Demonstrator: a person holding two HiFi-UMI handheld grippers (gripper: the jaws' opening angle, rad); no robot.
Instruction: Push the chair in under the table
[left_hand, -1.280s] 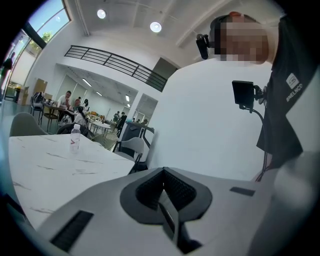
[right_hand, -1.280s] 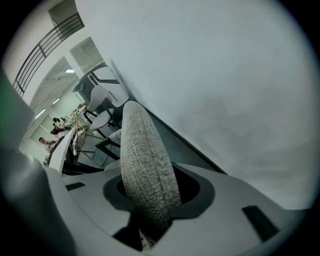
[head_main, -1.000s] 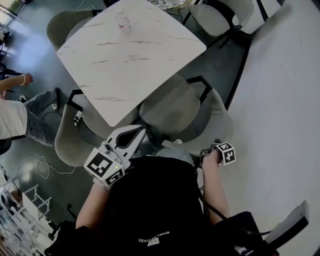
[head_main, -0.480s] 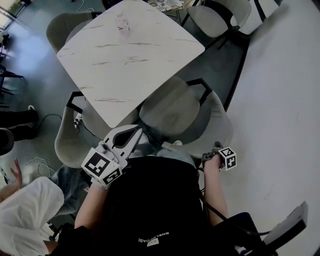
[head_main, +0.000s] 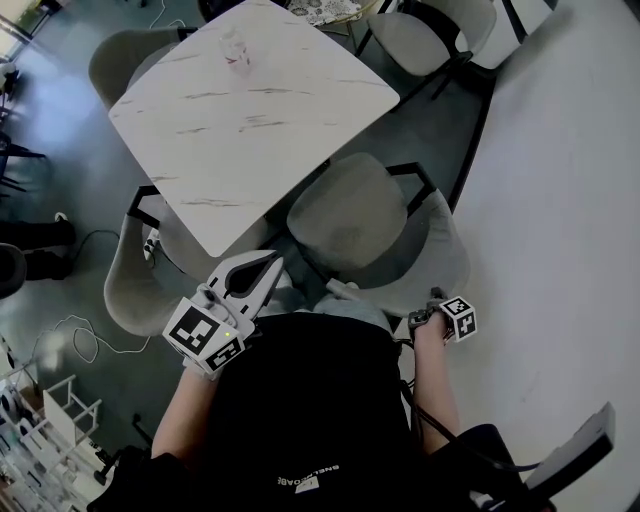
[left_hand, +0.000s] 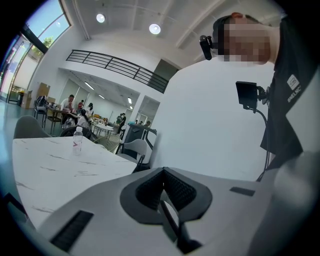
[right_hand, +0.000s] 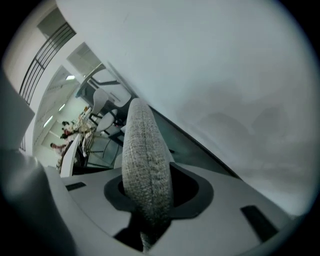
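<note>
A grey upholstered chair (head_main: 352, 215) stands at the near right corner of the white marble table (head_main: 250, 110), its seat partly under the tabletop. Its curved backrest (head_main: 440, 255) faces me. My right gripper (head_main: 428, 318) is shut on the backrest's top edge (right_hand: 145, 150); the fabric fills the gap between the jaws, which have just been closing on it. My left gripper (head_main: 276, 260) hovers beside the table's near corner, shut (left_hand: 162, 172) and holding nothing.
A second grey chair (head_main: 130, 285) sits at the table's near left side, with two more chairs (head_main: 120, 55) (head_main: 430, 35) beyond. A water bottle (head_main: 233, 45) stands on the tabletop. A white wall (head_main: 560, 200) runs along the right. A cable (head_main: 80, 335) lies on the floor.
The right gripper has shifted slightly along the backrest, and the chair has moved a little with it. A person at the left edge has gone out of view. The left gripper has stayed put.
</note>
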